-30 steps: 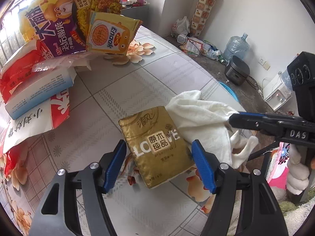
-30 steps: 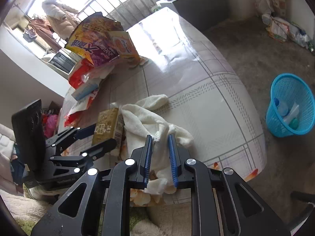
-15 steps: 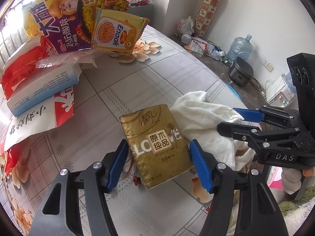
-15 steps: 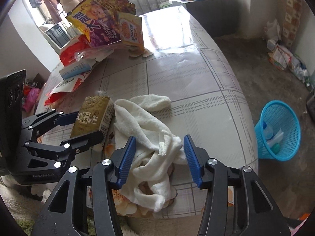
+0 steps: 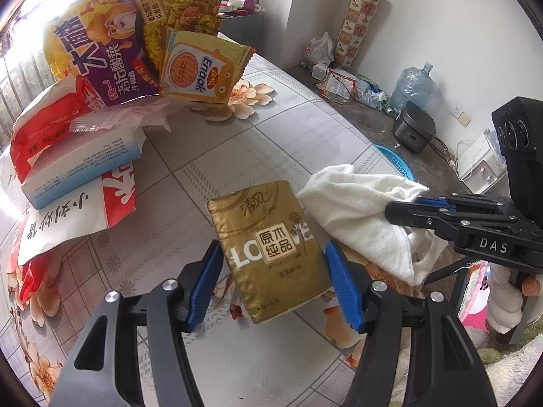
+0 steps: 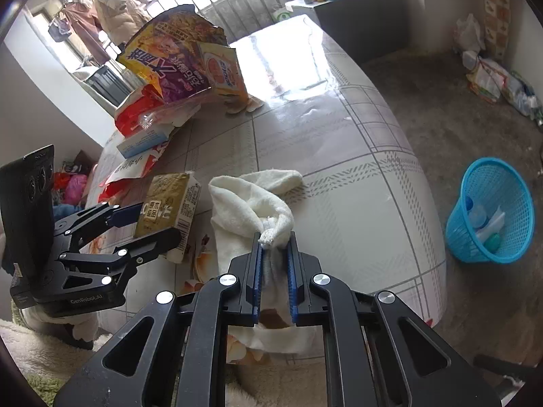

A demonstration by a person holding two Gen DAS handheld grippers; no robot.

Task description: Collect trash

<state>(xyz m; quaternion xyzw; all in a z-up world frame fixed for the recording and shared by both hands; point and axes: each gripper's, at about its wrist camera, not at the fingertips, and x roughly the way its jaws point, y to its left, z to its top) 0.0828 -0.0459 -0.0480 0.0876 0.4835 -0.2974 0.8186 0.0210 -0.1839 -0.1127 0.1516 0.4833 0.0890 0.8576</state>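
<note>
On the floor by the far wall we see a large water bottle [image 5: 412,83] and, near it, a dark rice cooker [image 5: 414,132]. A patterned tall box [image 5: 360,27] stands in the corner. At the window, a light padded coat [image 6: 115,6] hangs on the rail.

On the table [image 5: 210,156] lie one gold tissue pack [image 5: 271,251], one white cloth [image 5: 359,210], one blue-and-white box [image 5: 81,166] and four snack bags heaped at ten o'clock: one purple [image 5: 135,40], one yellow [image 5: 203,68], two red-and-white. One blue basket [image 6: 488,217] stands on the floor at three o'clock, and two tongs are in view.
</note>
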